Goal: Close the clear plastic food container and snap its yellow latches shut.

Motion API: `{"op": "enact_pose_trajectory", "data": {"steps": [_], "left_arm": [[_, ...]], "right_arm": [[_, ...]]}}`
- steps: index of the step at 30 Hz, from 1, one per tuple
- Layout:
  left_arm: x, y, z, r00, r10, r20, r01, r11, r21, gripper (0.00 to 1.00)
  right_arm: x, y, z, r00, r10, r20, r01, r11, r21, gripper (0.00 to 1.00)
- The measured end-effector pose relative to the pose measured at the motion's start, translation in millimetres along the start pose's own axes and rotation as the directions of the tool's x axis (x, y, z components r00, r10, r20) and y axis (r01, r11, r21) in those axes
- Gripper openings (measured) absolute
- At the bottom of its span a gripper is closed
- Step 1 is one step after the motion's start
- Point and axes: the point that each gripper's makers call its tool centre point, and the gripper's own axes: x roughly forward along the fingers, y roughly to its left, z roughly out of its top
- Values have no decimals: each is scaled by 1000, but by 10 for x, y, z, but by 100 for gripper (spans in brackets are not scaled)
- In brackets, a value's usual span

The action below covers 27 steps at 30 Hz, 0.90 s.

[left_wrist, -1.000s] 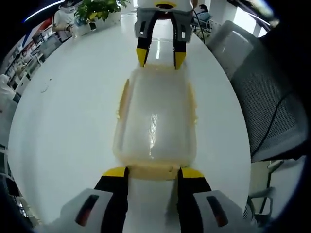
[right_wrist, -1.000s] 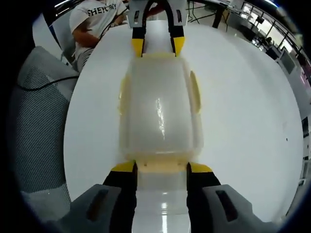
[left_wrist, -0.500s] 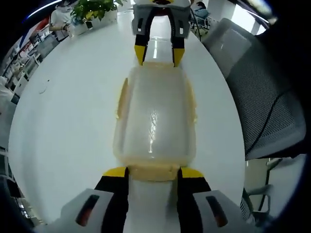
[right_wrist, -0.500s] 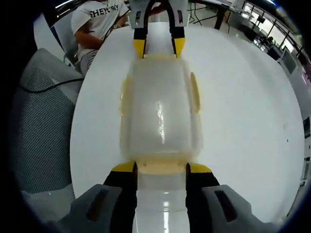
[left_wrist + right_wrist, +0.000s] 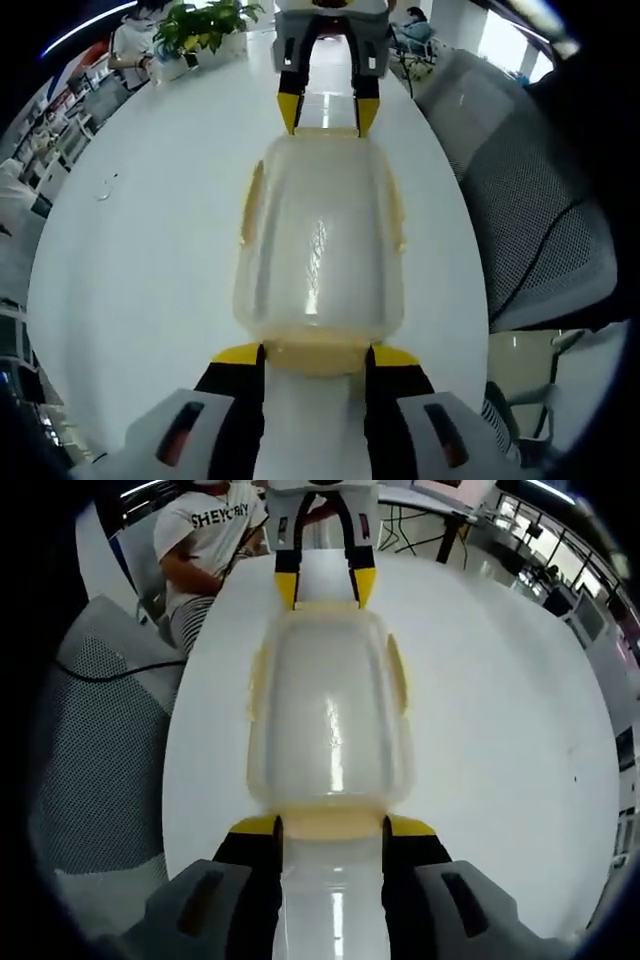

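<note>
The clear plastic container (image 5: 320,240) has its lid on, and its yellow side latches (image 5: 248,205) lie flat against the walls. My left gripper (image 5: 316,355) grips its near end, with the jaws set on either side of the yellow end latch. At the far end my right gripper (image 5: 328,115) grips the opposite latch the same way. The right gripper view mirrors this: the container (image 5: 330,710) runs from my right gripper (image 5: 333,827) to my left gripper (image 5: 320,585). The container seems held a little above the white table (image 5: 130,250).
A grey mesh chair (image 5: 530,200) stands at the table's edge, also seen as the chair (image 5: 100,750). A potted plant (image 5: 205,25) sits at the table's far side. A person in a white printed shirt (image 5: 215,530) sits beyond the table (image 5: 500,730).
The table has shrunk and shifted in both views while the container kept its place between the jaws. Both grippers and the container have moved together, apparently upward.
</note>
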Motion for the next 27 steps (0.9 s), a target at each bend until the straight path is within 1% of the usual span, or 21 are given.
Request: {"op": "enact_pose_trajectory", "data": {"steps": [4,10,15,21,24,27], "left_arm": [[-53,13,14,1000,-7,4,7,1000,-9,33],[-167,73,55,1000,9,9,-9,1000,1,33],[-211,80,105,1000,16,24,-16,1000,10,33],[-200,40,139,1000,13,17,-13,1000,18,33],[-191,42,189,1000,29,9,-29,999,20,33],[-191,29,233,1000,29,3,-29,999,13,33]], "right_arm": [[-90,-29,52,1000,3,12,-3,1000,2,36],[-156,-53,109,1000,-8,12,8,1000,-2,35],[-200,-45,90,1000,-24,2,24,1000,-5,35],[-214,-13,61,1000,-26,-3,26,1000,-7,35],[-227,-36,13,999,-31,-9,31,999,-18,35],[-242,-39,-26,1000,-26,-8,26,999,-22,35]]}}
